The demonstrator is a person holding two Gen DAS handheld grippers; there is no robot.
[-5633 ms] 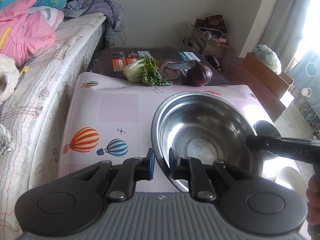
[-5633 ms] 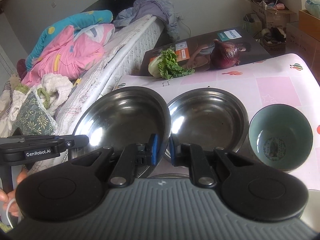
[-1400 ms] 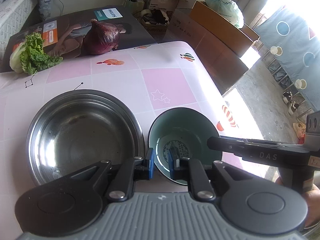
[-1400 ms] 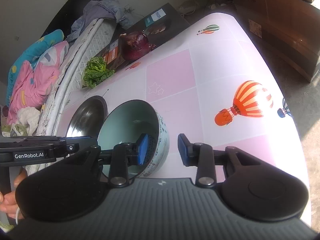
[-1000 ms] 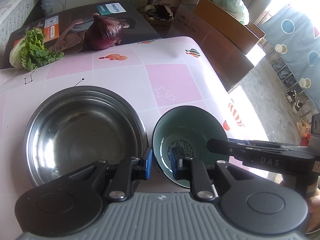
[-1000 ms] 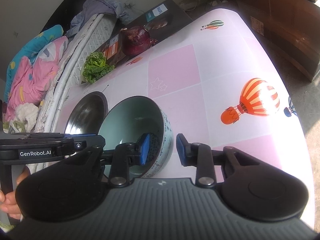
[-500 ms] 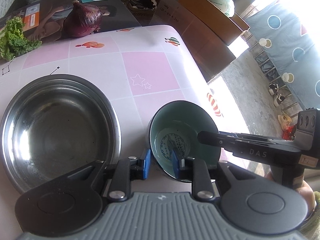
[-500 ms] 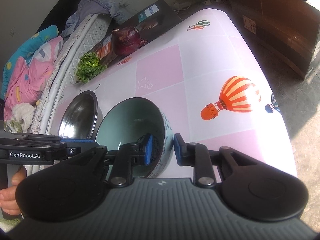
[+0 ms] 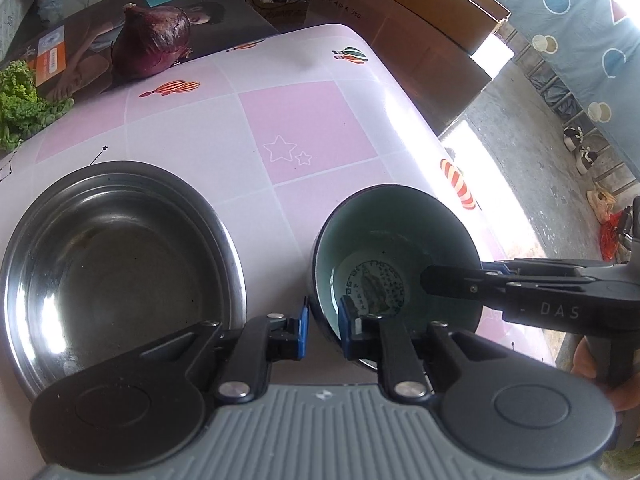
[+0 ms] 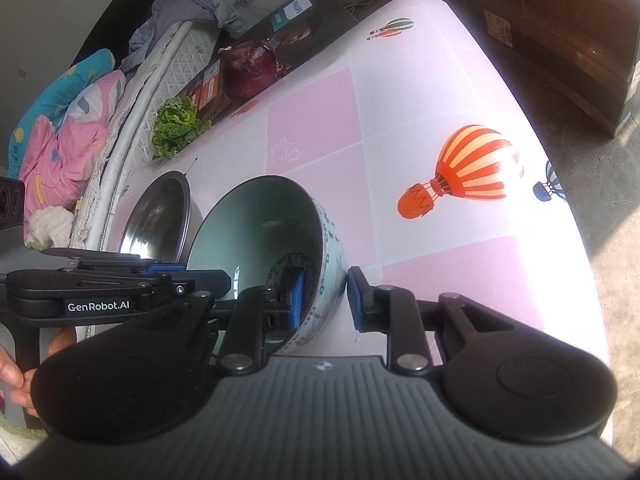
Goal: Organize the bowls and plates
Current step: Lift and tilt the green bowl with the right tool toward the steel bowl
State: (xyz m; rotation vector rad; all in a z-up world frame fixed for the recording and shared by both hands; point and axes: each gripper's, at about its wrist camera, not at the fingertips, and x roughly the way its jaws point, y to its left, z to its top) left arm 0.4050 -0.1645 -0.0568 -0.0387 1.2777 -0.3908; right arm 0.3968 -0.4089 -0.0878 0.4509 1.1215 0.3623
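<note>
Both tongs pinch the round teal-glazed ceramic bowl (image 9: 394, 256) by opposite rims: left tongs (image 9: 323, 330) on its near wall, right tongs (image 10: 322, 296) on the far side. The wide steel basin (image 9: 116, 256) lies just beside it, leftward, on the pink-tiled bench (image 9: 304, 128).

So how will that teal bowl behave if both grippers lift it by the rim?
The teal bowl looks like glazed ceramic, so probably rigid, fairly heavy and chippable. Its glossy wall may slip between the pads. The left gripper and right gripper each pinch only the rim wall, on different sides, so uneven lifting could tilt it toward the steel bowl.
</note>
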